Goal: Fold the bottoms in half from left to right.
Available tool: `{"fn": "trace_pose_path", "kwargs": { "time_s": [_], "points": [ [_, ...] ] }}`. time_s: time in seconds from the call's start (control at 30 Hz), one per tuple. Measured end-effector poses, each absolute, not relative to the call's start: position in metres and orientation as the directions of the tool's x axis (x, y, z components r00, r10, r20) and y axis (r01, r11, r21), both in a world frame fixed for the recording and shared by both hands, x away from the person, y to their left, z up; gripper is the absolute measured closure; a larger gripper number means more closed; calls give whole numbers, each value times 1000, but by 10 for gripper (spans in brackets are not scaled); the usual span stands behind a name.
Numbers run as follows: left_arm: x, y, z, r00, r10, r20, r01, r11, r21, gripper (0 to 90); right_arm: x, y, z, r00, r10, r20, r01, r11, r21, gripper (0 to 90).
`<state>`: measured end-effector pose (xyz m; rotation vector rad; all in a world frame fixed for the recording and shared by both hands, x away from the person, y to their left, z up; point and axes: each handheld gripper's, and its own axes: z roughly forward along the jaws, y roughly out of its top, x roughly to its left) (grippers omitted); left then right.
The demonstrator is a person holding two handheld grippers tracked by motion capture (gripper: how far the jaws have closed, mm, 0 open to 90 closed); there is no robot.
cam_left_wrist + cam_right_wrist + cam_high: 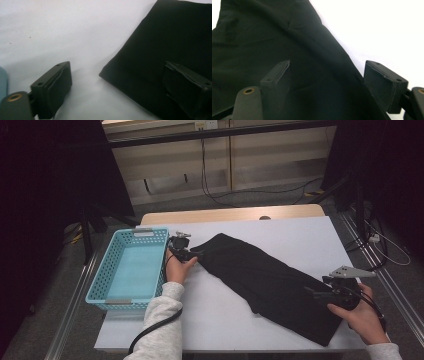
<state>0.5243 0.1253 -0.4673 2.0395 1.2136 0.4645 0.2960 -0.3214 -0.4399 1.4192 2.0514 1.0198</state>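
Observation:
A black cloth (260, 275) lies folded in a long band across the white table (295, 232), running from the upper left to the lower right. My left gripper (196, 253) is at the cloth's upper left end. In the left gripper view the left gripper (117, 67) is open, with the cloth's corner (170, 37) lying between the jaws, one jaw over the fabric and the other over bare table. My right gripper (313, 293) is at the lower right end. The right gripper (328, 65) is open too, and the cloth's edge (262, 37) runs between its jaws.
A teal plastic basket (100, 275) stands at the table's left edge, just left of my left hand. Beyond the table are a wooden board, cables on the floor and dark stands. Bare white table lies in front of and behind the cloth.

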Motion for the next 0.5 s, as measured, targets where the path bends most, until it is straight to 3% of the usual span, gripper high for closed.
{"fn": "trace_pose_path", "kwargs": {
  "time_s": [0.13,0.27,0.5],
  "points": [
    [523,123,-466,496,867,-49,628,-319,710,72,295,-321,-440,-376,925,46,597,204,775,224],
    [522,120,-463,497,866,-56,641,-323,697,136,295,-321,-440,-373,927,47,599,202,775,223],
    [518,116,-457,498,863,-90,667,-315,675,327,296,-319,-440,-379,924,47,597,206,775,222]
  ]
}}
